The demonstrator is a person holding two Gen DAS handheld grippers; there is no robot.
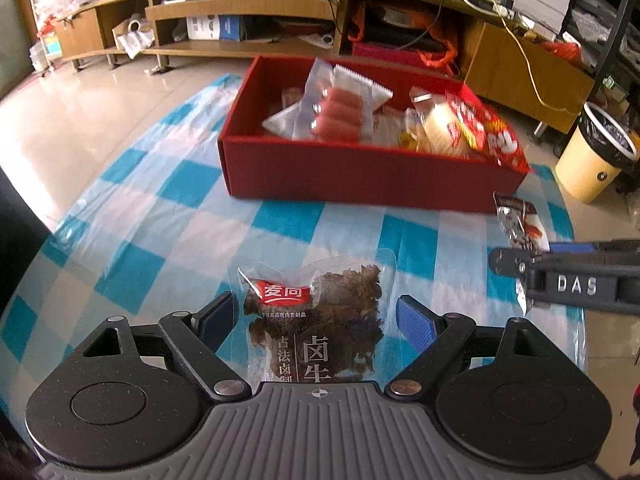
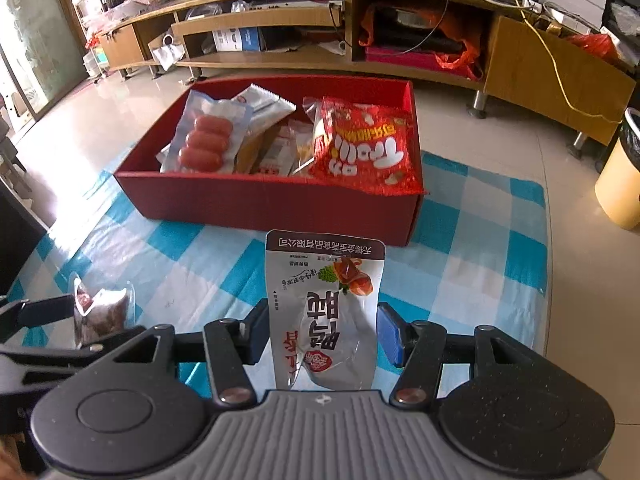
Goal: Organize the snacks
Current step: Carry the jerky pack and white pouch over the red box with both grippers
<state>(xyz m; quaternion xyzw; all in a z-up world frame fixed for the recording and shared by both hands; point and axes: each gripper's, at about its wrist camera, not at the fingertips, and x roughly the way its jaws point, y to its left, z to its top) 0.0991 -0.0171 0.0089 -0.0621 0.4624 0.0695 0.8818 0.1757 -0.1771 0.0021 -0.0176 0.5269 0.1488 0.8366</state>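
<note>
left tool [image 1: 316,322] apart, straddling dark beef packet [image 1: 316,320] on checked cloth [image 1: 160,216] | right tool [image 2: 320,334] pads spread beside upright silver packet [image 2: 326,312], contact unclear | red box [image 2: 256,204] beyond holds sausage pack [image 2: 206,140], red bag [image 2: 368,148]

Glossy tiled floor [image 1: 80,120], long wooden TV cabinet [image 2: 520,64], daylight from the left.

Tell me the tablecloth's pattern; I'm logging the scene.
The tablecloth is a blue-and-white check, clearest in the right wrist view.
</note>
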